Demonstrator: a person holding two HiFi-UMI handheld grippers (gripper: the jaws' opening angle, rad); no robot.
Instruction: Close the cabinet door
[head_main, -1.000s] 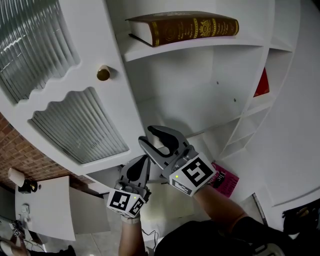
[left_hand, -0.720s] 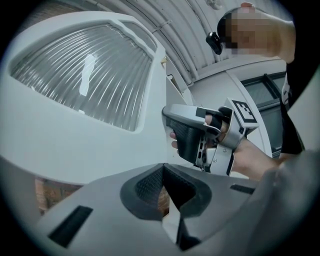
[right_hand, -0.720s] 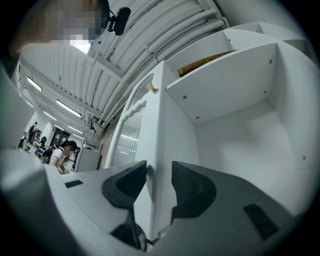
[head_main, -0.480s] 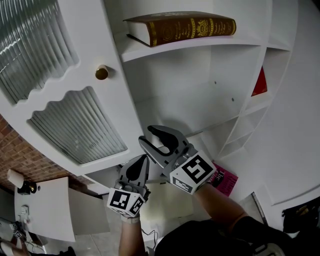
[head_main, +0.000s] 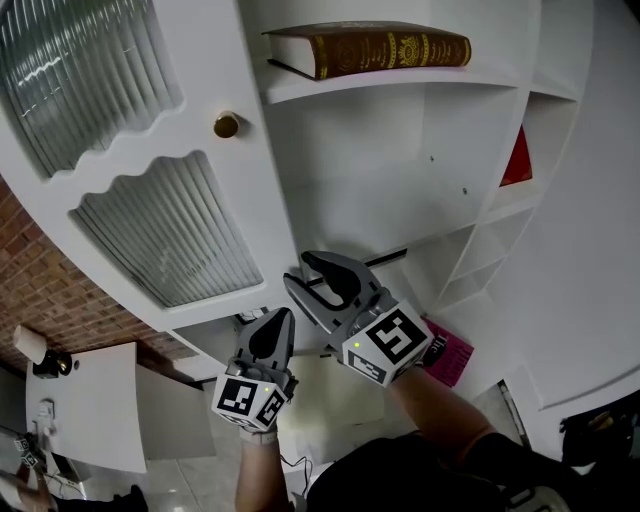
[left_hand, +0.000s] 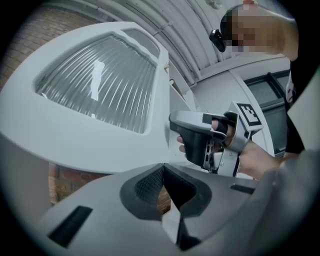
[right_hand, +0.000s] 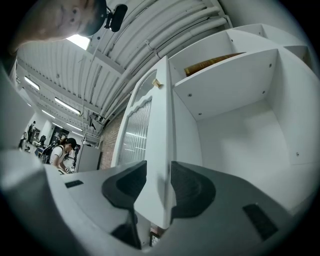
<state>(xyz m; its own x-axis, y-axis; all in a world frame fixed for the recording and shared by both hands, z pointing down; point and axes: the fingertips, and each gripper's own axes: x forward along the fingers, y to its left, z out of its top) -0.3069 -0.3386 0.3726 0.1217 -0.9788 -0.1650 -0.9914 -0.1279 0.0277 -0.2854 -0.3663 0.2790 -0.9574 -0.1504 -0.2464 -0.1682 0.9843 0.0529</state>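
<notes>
Swung slightly nearer the white shelved cabinet (head_main: 400, 190), the white ribbed-glass cabinet door (head_main: 205, 85) stands ajar, edge clamped in our right tool (right_hand: 157, 176), left tool (left_hand: 163, 169) closed on nothing; we judge steady pushing along its arc best.

text: none legible | brown book (head_main: 372, 48): gold lettering on spine, too small to read | pink book (head_main: 452, 356): cover print unreadable | left gripper (head_main: 282, 316) and right gripper (head_main: 298, 270) cubes: black-and-white square markers, no letters or numbers
</notes>
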